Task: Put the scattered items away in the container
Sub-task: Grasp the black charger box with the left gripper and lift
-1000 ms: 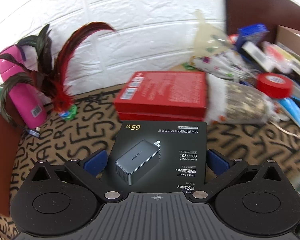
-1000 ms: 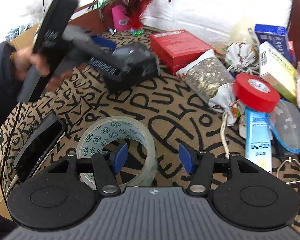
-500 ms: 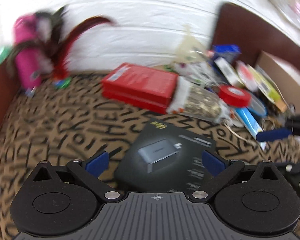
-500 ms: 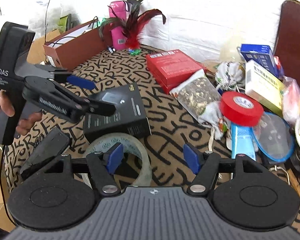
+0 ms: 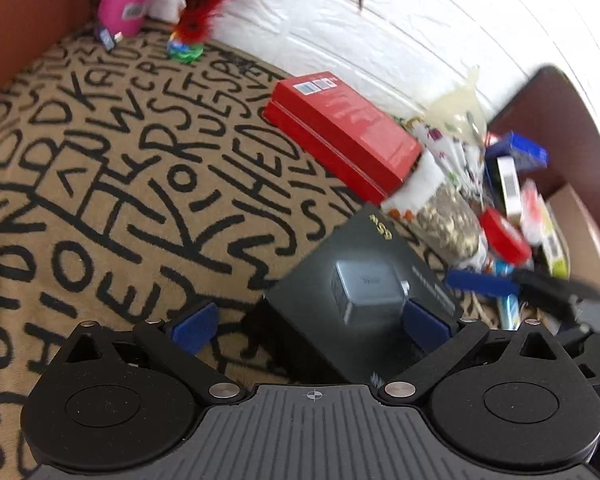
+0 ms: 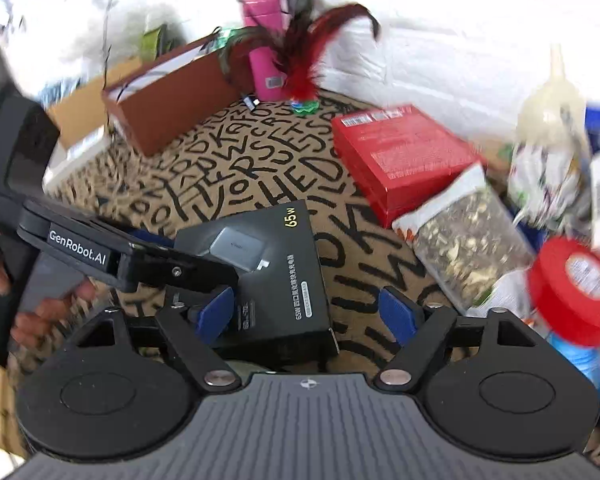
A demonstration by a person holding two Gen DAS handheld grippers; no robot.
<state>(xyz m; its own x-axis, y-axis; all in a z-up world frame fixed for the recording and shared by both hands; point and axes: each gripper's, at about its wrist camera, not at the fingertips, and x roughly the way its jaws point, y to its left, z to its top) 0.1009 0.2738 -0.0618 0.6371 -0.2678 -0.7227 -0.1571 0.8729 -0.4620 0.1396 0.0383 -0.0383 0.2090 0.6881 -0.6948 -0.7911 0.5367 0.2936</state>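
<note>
Blur smears the clutter along the rug's (image 5: 100,184) right edge; even the red tape roll (image 6: 576,288) is soft. The matte black cardboard charger box (image 6: 276,276), held aloft a second ago, now lies flat mid-rug. The left gripper (image 5: 310,322) has let go, fingers spread. The right gripper (image 6: 307,314) gapes empty over the box's near corner.

Both wrist views angled down, close, sharing charger box (image 5: 364,288)
</note>
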